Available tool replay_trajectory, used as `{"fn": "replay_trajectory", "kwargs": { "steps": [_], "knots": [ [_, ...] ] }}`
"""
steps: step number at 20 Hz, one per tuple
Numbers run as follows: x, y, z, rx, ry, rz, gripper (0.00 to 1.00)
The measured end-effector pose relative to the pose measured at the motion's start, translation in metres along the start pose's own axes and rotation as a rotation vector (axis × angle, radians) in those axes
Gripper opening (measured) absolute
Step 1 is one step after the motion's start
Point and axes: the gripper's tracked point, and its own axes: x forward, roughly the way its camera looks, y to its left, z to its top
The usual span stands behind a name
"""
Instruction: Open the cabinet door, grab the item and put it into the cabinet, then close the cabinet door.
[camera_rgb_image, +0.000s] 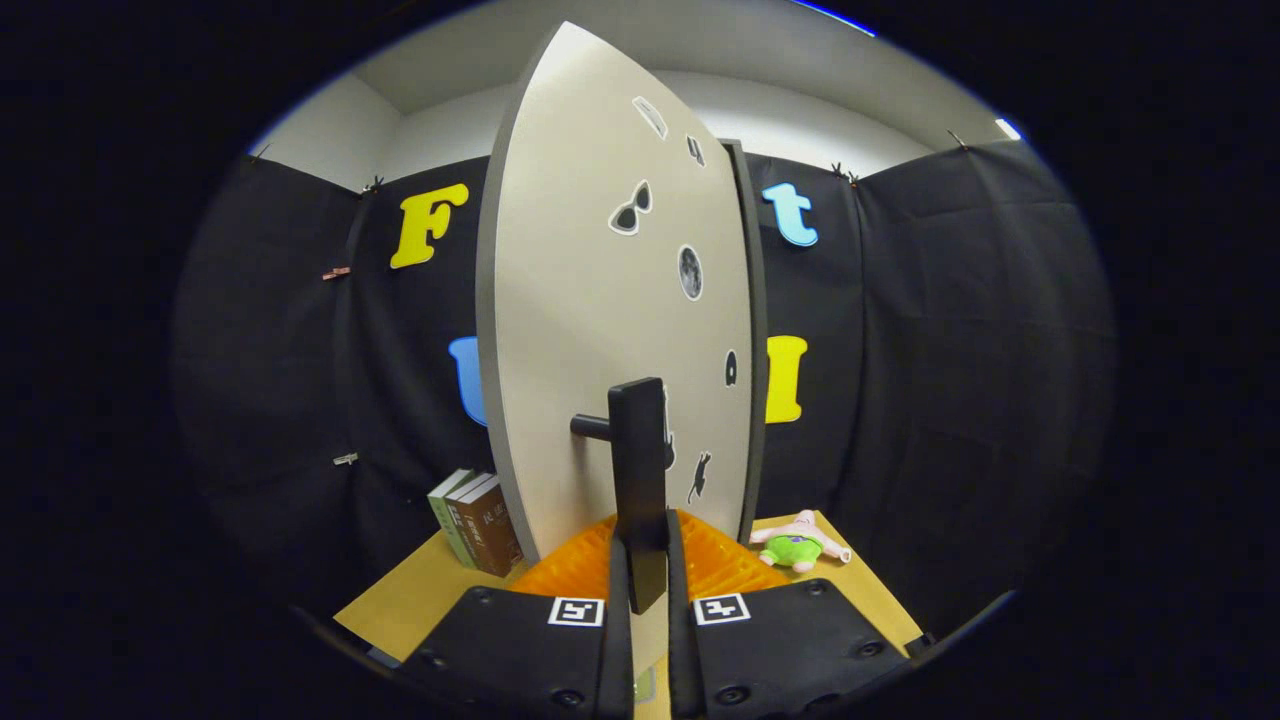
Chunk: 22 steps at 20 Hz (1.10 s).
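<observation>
The pale cabinet door (590, 330) with several small stickers stands swung partly open, seen nearly edge-on right in front of me. Its dark bar handle (638, 470) sticks out toward me on a short stem. My gripper (640, 560) is shut on the handle, with both fingers (617, 580) pressing its lower end from either side. A small plush toy (797, 545), pink with green shorts, lies on the wooden table (420, 595) to the right of the door and beyond the fingers. The cabinet's dark side edge (755, 340) shows behind the door; its inside is hidden.
Several upright books (478, 522) lean at the left of the door's foot. The black cloth wall closes the booth behind and on both sides. The table's front edge runs just below my fingers.
</observation>
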Motion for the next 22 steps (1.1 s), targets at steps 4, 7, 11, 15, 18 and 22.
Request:
{"fn": "replay_trajectory", "kwargs": {
  "steps": [4,7,11,15,18,22],
  "knots": [
    [-0.005,-0.019,0.002,0.008,-0.006,-0.05,0.13],
    [-0.008,-0.032,0.002,0.007,-0.009,-0.077,0.13],
    [-0.009,-0.055,0.014,0.018,-0.049,-0.137,0.13],
    [-0.01,-0.079,0.017,0.015,-0.071,-0.157,0.09],
    [-0.012,-0.081,0.014,0.041,-0.068,-0.132,0.06],
    [-0.018,-0.091,0.014,0.042,-0.076,-0.163,0.06]
  ]
}}
